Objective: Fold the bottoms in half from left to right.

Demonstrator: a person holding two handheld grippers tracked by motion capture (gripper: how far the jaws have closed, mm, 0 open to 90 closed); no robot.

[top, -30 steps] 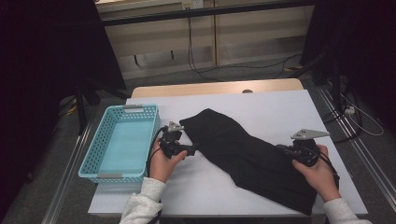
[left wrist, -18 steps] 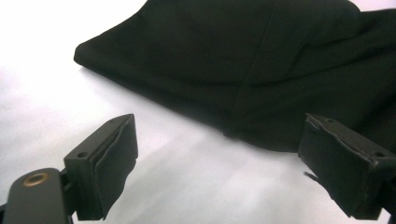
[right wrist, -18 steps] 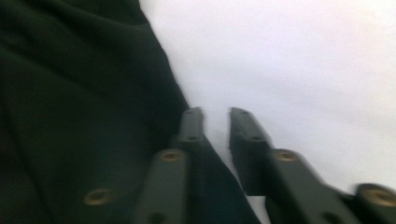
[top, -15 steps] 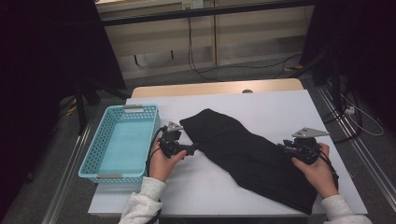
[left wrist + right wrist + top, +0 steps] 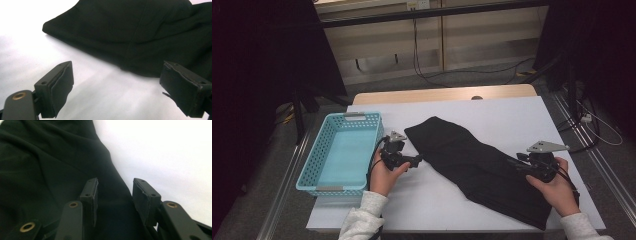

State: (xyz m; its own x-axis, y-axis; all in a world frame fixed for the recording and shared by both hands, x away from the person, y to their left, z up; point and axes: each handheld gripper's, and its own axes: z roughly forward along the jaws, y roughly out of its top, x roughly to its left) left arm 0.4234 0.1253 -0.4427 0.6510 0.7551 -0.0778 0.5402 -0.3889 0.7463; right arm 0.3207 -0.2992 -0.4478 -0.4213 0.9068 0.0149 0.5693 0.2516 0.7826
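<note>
White table (image 5: 447, 205) under dim room lighting, with a folded black garment (image 5: 482, 167) laid across it and one gripper at each end.

The black garment lies flat and diagonal on the table, from mid-table toward the near right corner, with a light-blue basket (image 5: 314, 162) standing well apart at the table's left edge. The left gripper (image 5: 416, 161) is held at the garment's near-left edge with its jaws spread wide; in the left gripper view the pads (image 5: 61, 87) flank bare table and grip nothing (the cloth edge lies just ahead of them). The right gripper (image 5: 115, 195) sits over the garment's right edge; its jaws have just been opening and now stand partly apart, with cloth lying between and beneath the pads, which do not press on it.
</note>
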